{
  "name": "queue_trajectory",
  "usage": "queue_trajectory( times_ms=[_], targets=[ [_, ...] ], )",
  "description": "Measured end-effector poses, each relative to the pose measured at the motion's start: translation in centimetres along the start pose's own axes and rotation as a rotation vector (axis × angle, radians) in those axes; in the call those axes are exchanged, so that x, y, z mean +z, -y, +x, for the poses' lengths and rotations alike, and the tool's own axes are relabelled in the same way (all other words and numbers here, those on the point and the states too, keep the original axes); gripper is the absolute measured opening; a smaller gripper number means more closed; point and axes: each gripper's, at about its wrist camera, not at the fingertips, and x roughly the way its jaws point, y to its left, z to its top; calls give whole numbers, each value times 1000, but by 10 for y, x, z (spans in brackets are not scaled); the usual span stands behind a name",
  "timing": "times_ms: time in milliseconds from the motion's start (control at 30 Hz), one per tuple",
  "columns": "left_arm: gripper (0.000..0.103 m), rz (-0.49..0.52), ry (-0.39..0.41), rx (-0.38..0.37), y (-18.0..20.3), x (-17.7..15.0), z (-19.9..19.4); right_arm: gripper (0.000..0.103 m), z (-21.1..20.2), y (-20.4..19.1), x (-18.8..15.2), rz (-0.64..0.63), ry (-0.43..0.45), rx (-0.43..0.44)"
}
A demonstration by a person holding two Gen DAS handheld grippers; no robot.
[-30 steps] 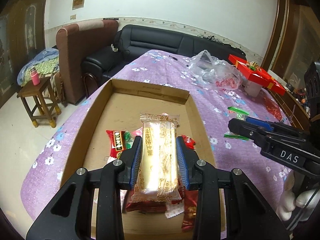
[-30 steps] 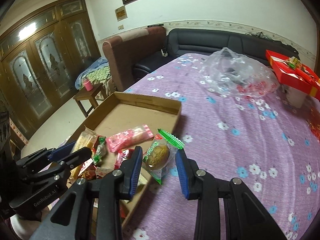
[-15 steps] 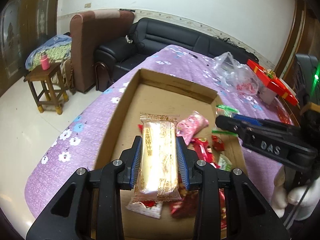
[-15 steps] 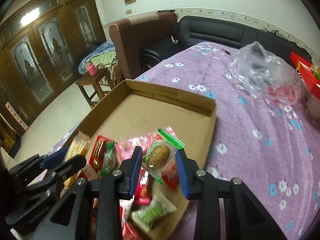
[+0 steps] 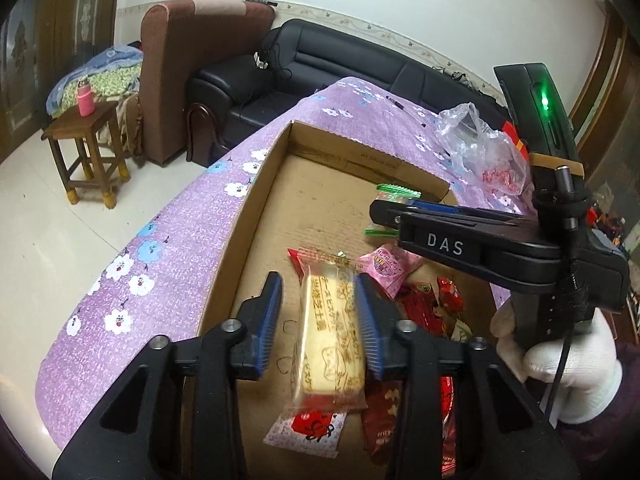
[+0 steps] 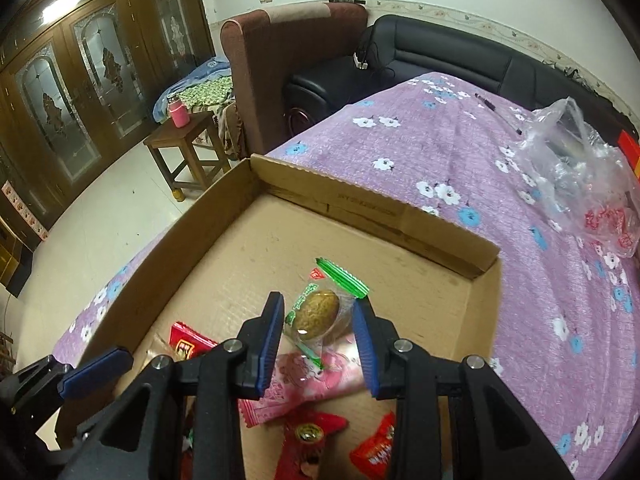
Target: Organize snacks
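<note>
Bench (image 6: 460, 152): purple floral cloth; carries the box.
Cardboard box (image 6: 360, 204): far half bare, several wrapped snacks piled at the near end.
Left gripper (image 5: 318, 320): jaws parted; the cream biscuit pack (image 5: 332, 340) sits between them, blurred, apparently released.
Right gripper (image 6: 318, 330): grasping the green-wrapped cake (image 6: 318, 312) above the box.
Progress: most snacks boxed; two being placed.

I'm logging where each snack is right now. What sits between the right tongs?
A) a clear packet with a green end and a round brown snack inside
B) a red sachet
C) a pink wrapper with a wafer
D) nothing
A: in the right wrist view, the right tongs have a green-ended clear packet with a round brown snack between them, above the cardboard box.
</note>
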Motion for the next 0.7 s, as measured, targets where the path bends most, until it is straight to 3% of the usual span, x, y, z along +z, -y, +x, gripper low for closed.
queue_trajectory(
  times_ms=[167, 333, 500, 633, 667, 700],
  targets=[
    [44, -15, -6, -12, 1, 1, 1, 56, -9, 4, 2, 26, 34, 19],
    [44, -5, 28, -2, 9, 1, -11, 56, -26, 12, -2, 77, 61, 46],
    [44, 42, 137, 28, 25, -1, -39, 59, -51, 28, -23, 138, 92, 83],
    [44, 75, 267, 131, 45, -8, -70, 60, -75, 40, -48, 166, 120, 79],
    [52, 77, 291, 149, 49, -9, -75, 60, -80, 42, -54, 169, 126, 74],
    [70, 77, 322, 169, 53, -12, -82, 61, -86, 45, -61, 174, 133, 67]
  ],
)
